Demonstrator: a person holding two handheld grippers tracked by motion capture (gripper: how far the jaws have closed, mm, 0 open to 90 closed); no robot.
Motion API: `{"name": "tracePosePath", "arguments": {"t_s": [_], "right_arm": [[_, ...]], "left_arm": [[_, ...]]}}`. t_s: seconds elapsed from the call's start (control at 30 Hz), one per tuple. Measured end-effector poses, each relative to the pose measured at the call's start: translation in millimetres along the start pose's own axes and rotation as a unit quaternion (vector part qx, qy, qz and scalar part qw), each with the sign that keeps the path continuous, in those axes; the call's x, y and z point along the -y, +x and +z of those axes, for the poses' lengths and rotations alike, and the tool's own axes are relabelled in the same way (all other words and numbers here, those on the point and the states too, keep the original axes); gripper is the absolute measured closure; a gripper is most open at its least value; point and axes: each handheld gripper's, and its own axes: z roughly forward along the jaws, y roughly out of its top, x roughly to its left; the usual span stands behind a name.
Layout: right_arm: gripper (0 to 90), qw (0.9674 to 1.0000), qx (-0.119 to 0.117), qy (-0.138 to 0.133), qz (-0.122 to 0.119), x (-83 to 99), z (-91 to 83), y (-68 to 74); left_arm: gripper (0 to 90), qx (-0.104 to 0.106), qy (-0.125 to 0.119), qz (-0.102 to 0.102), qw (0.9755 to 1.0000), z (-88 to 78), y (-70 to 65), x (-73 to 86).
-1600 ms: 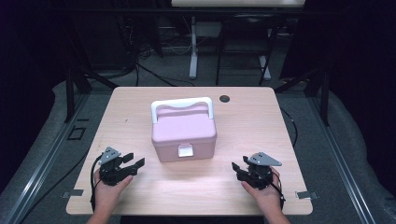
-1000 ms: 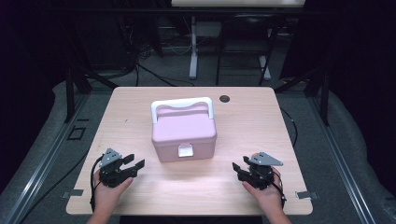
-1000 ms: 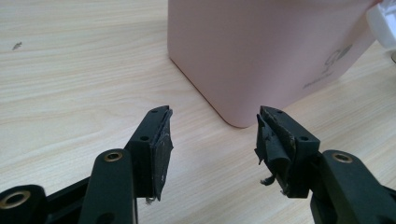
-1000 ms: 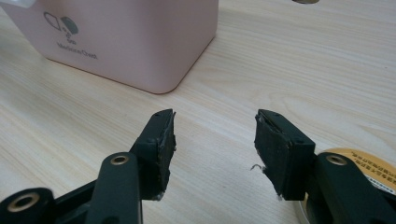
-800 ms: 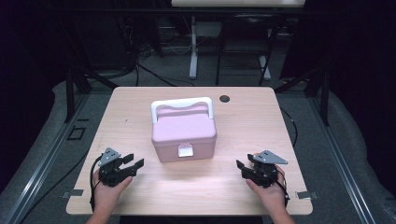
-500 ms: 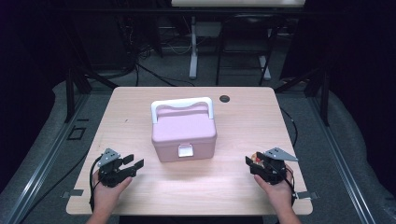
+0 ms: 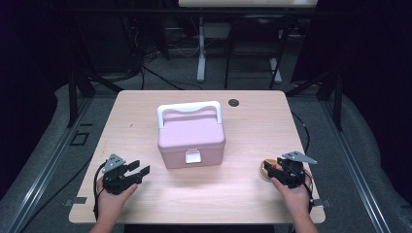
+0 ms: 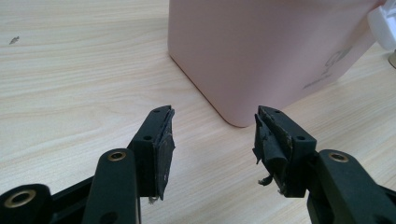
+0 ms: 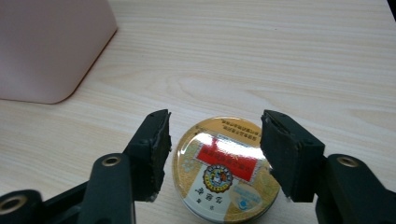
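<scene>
High view above the table's (image 7: 243, 194) near edge, facing forward and down, both gripper views low, close, sharing the pink box (image 7: 191, 137), tabletop.

Pale wood-grain desk (image 9: 289, 60), smooth and matt. The pink box (image 7: 191, 137) looks like satin plastic. The round tin (image 9: 225, 167) gleams, glossy gold metal; the tool's black pads (image 8: 164, 148) look worn, frayed.

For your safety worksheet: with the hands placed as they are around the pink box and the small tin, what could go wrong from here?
1. The tin is round and shiny; the right gripper straddles it with open fingers, which might slip off its rim.
2. The pink box looks latched; lifting the tin early may leave nowhere to put it.
</scene>
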Motion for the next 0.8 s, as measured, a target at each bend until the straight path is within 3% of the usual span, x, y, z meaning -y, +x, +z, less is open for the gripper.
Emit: {"name": "tracePosePath", "arguments": {"t_s": [0.13, 0.2, 0.37, 0.53, 0.63, 0.67, 0.77, 0.8], "right_arm": [[40.3, 0.9999, 0.003, 0.007, 0.008, 0.6, 0.7, -2.0], [42.5, 0.9997, 0.015, 0.016, 0.011, 2.0, -1.4, -4.7], [48.9, 0.9994, 0.014, 0.022, 0.023, 3.3, -3.7, -9.4], [52.0, 0.9988, 0.030, 0.023, 0.031, 4.7, -2.9, -13.4], [61.4, 0.9989, 0.020, 0.011, 0.041, 2.9, -4.8, -14.1], [67.9, 0.9990, 0.018, 0.011, 0.039, 0.5, -5.6, -13.5], [72.4, 0.9990, 0.016, 0.009, 0.042, -2.1, -6.1, -12.8], [78.5, 0.9991, 0.017, 0.011, 0.037, -5.8, -5.4, -11.4]], "left_arm": [[46.8, 0.001, -0.001, -0.001, 1.0000, -0.5, 0.2, 0.0], [46.8, 0.001, -0.001, -0.001, 1.0000, -0.7, 0.1, 0.0], [46.8, 0.001, -0.001, -0.001, 1.0000, -0.7, 0.2, -0.1], [47.8, 0.001, -0.003, -0.003, 1.0000, -0.6, 0.7, -0.1], [54.5, 0.002, -0.003, -0.010, 0.9999, 0.3, 2.1, -1.7], [62.3, 0.001, 0.003, -0.009, 1.0000, 0.6, 3.5, -4.8], [75.3, 0.000, 0.002, -0.003, 1.0000, 1.1, 3.9, -9.4], [79.4, -0.002, 0.003, -0.002, 1.0000, 1.5, 3.5, -12.9]]}}
